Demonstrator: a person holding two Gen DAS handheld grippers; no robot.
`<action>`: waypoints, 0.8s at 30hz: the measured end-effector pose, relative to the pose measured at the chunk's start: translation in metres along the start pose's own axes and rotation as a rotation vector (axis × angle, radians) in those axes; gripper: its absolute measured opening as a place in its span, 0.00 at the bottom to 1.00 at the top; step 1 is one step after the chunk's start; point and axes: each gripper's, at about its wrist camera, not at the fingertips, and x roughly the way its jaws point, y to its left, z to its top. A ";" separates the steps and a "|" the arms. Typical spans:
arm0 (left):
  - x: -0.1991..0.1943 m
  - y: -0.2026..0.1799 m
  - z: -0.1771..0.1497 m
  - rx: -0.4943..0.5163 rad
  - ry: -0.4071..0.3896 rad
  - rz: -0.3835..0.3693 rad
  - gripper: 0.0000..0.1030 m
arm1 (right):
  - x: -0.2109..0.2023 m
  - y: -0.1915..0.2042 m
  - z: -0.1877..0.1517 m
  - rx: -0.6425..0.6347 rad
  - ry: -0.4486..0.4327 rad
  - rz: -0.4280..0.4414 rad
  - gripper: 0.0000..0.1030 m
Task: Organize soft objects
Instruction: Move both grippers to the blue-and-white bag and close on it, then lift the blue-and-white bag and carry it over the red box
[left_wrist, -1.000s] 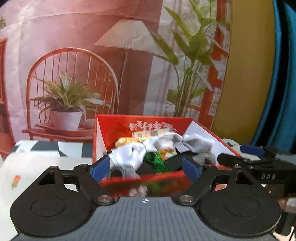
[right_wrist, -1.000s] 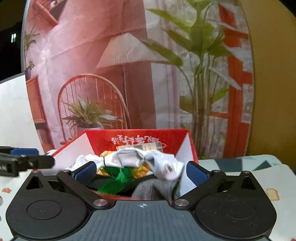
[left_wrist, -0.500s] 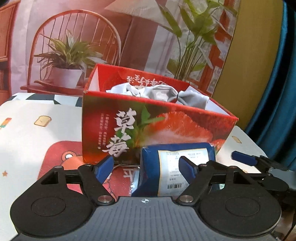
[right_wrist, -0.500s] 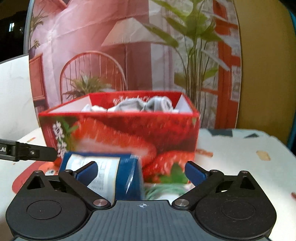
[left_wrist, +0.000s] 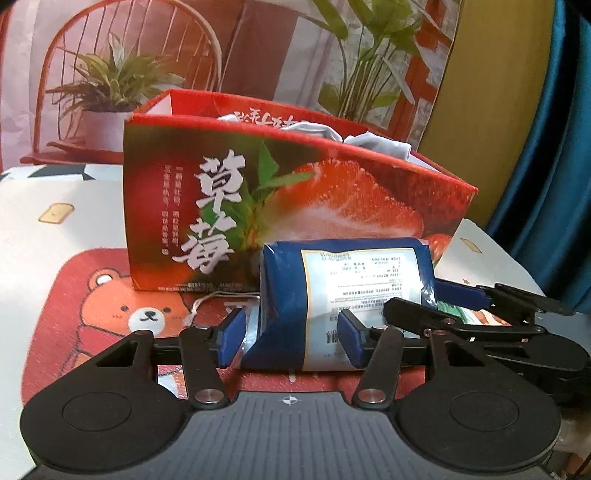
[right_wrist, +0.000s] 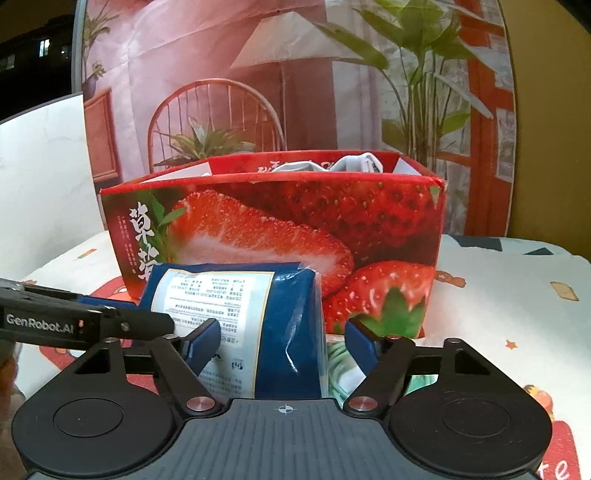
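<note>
A blue plastic packet with a white label (left_wrist: 343, 295) lies on the table in front of the red strawberry box (left_wrist: 295, 206). My left gripper (left_wrist: 291, 336) is open, its jaws around the packet's near end. My right gripper (right_wrist: 284, 341) is open too, around the same packet (right_wrist: 240, 314) from the other side. White and grey socks (left_wrist: 369, 142) poke out of the box top and show in the right wrist view (right_wrist: 354, 164). A green and white item (right_wrist: 341, 365) lies beside the packet.
The table has a cartoon bear cloth (left_wrist: 110, 295). A printed backdrop with chair, lamp and plants (right_wrist: 295, 92) stands behind the box. A blue curtain (left_wrist: 561, 147) hangs at the right. A white string (left_wrist: 218, 297) lies by the box base.
Both grippers have dropped from above the box, where socks were in view, to table level in front of it. The blue packet now sits between both pairs of jaws.
</note>
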 end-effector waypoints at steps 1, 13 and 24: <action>0.000 0.001 -0.001 -0.007 -0.001 -0.007 0.56 | 0.001 0.000 -0.001 -0.002 0.002 0.011 0.63; 0.004 0.017 -0.014 -0.088 0.013 -0.079 0.56 | 0.007 -0.003 -0.001 0.006 0.024 0.065 0.54; 0.001 0.031 -0.014 -0.146 0.019 -0.124 0.55 | 0.011 -0.014 -0.001 0.063 0.047 0.117 0.54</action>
